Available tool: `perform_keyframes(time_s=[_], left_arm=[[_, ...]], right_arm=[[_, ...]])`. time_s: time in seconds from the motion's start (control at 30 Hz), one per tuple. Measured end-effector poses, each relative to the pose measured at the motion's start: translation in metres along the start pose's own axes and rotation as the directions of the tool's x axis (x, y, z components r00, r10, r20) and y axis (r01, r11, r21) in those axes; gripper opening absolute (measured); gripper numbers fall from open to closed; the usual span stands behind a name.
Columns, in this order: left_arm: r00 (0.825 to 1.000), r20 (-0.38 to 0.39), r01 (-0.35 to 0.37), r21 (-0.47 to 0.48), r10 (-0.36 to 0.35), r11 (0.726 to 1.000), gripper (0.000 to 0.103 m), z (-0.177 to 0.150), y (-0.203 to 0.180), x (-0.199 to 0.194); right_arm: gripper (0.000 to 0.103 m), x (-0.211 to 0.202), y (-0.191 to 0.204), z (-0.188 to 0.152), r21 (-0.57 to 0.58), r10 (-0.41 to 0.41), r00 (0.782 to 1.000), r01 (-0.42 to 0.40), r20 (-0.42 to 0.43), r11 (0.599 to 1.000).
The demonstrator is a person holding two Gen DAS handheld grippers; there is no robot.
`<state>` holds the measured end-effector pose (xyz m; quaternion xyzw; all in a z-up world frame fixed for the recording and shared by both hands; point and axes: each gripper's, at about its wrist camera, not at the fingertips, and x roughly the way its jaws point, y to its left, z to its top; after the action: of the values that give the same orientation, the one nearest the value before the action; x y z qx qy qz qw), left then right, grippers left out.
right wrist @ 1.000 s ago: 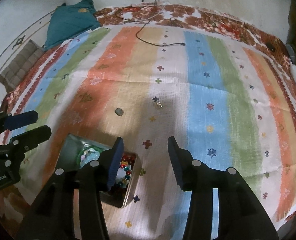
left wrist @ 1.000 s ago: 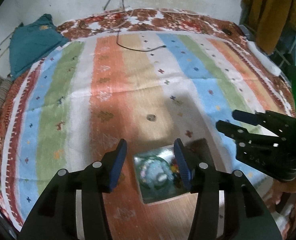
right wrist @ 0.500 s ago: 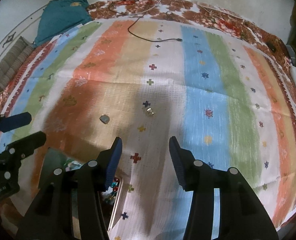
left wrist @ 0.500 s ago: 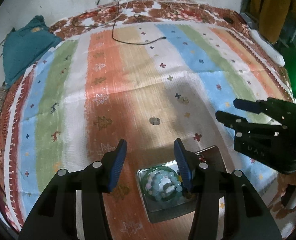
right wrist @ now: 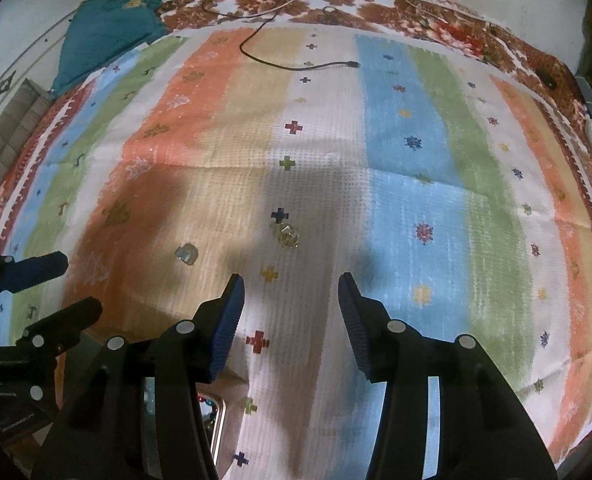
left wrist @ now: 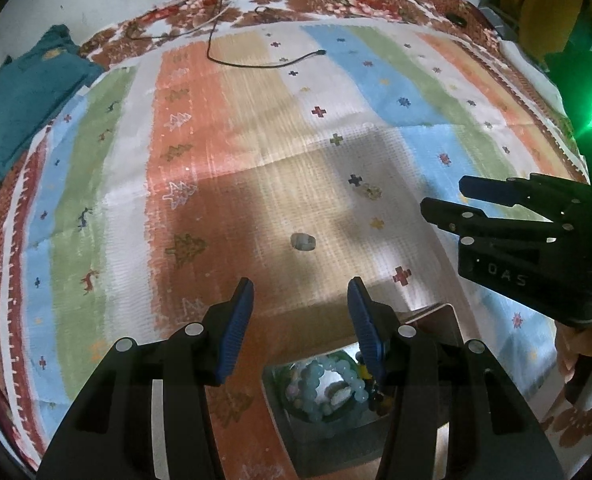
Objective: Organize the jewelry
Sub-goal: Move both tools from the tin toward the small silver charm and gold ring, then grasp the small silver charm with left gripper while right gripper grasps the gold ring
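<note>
Both tongs (left wrist: 300, 292) (right wrist: 291, 288) gape empty; ring (left wrist: 302, 241) and crystal trinket (right wrist: 287, 235) lie just ahead.

Around the grey ring (left wrist: 303, 241) the striped cloth (left wrist: 232, 128) lies bare on every side, so a gripper could come down on it from above. The open metal tin (left wrist: 441, 320) sits near of the ring. Right of it lies a small clear trinket (left wrist: 369, 191), and far beyond, a black cable (left wrist: 264, 65).
</note>
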<state>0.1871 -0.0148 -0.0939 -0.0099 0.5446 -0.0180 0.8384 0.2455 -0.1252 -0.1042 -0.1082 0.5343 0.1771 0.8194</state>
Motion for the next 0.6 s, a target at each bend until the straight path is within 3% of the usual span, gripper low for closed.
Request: perform_keyframes(time_s=[0.6], left_arm=[[0.998, -0.058, -0.013, 0.013, 0.013, 1.000, 0.049, 0.016, 0.002, 0.035]], right_arm=[[0.049, 0.047, -0.003, 0.020, 0.014, -0.004, 0.998, 0.004, -0.056, 1.000]])
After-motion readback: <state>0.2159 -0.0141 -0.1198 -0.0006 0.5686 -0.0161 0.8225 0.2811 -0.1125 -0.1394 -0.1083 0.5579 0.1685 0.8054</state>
